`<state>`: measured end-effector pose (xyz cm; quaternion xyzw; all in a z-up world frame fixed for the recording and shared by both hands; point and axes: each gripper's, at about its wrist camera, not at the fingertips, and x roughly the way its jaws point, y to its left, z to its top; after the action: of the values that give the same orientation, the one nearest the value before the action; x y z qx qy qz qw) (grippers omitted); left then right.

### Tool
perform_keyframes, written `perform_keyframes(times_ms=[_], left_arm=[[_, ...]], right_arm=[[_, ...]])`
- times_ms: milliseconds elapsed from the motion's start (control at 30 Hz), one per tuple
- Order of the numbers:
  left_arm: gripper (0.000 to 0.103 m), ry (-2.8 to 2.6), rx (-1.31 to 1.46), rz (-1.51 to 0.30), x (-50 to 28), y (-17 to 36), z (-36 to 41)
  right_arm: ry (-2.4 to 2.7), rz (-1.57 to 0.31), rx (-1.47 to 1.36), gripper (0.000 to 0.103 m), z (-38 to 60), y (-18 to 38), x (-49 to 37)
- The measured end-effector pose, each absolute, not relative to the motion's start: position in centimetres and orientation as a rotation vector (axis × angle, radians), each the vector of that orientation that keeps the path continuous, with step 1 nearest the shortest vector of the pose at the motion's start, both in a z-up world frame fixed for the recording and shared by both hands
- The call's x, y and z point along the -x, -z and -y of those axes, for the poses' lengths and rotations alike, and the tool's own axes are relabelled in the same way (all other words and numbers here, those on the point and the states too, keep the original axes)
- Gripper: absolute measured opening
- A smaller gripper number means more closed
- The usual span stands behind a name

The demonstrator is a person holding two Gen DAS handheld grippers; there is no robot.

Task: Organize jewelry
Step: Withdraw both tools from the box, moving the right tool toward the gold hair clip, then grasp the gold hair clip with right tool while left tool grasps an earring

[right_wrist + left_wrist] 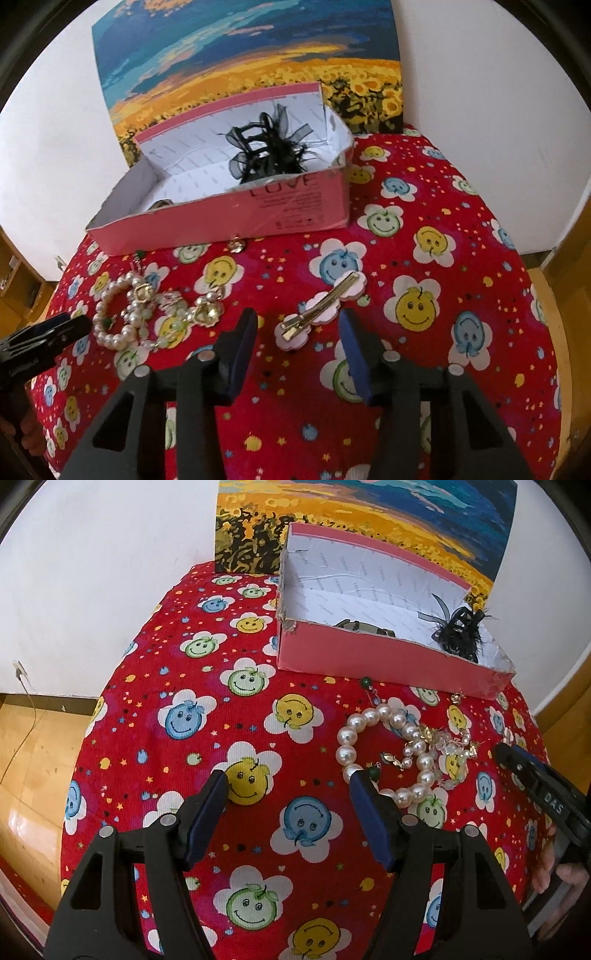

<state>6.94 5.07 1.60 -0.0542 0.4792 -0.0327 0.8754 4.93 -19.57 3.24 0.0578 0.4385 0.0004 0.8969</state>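
Observation:
A pink box (369, 661) (280, 218) stands at the back of the red table. In it lie a black feathered hair claw (461, 631) (266, 147) and an olive clip (364, 627). A pearl bracelet (354, 734) (107, 314) lies in front of the box, tangled with gold and pale bead jewelry (450, 746) (173, 314). A gold hair clip on pink flowers (321, 310) lies just ahead of my right gripper (295, 332), which is open and empty. My left gripper (288, 786) is open and empty, its right finger at the bracelet's near edge.
A small gold earring (236, 245) (456, 698) and a green bead pin (366, 683) lie by the box front. A sunflower painting (251, 62) leans on the white wall behind. The tablecloth (221, 738) drops off at the sides to a wooden floor.

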Motion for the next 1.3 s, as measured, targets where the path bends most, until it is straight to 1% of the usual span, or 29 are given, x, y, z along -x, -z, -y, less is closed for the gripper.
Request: perform_keyframes(times_ms=[100,167,300,333,767,1200,1233,1300], left_arm=[[0.066,0.078,0.115,-0.996,-6.9,-1.7,-5.0],[0.066,0.083,0.116,-0.993,-6.9,-1.8,-4.9],[0.066,0.094,0.116,-0.994,-6.8,-1.9,-4.6],[0.066,0.097,0.116,-0.995,-6.8,-2.0,-4.5],[0.066,0.190,0.049,-0.976,-7.0,-3.3,-0.3],[0.065,0.235,-0.025,-0.932,-8.8,-2.6,4.4],[0.064,0.235,-0.026,-0.929,-9.0,-2.5,4.4],[0.055,0.242,-0.023,-0.927,-9.2,-2.4,4.6]], right_arm=[[0.017,-0.905,-0.126,0.042,19.8,-3.2,-5.4],[0.043,-0.905,-0.119,0.031,19.9,-3.1,-5.7],[0.060,-0.905,-0.119,0.026,20.2,-3.2,-6.0],[0.060,-0.903,-0.120,0.021,20.3,-3.2,-5.9],[0.001,-0.868,-0.125,0.021,20.9,-4.6,-3.9],[-0.062,-0.841,-0.150,0.021,21.4,-5.7,-2.3],[-0.063,-0.841,-0.153,0.021,21.5,-5.7,-2.4],[-0.068,-0.841,-0.159,0.021,21.7,-5.6,-2.4]])
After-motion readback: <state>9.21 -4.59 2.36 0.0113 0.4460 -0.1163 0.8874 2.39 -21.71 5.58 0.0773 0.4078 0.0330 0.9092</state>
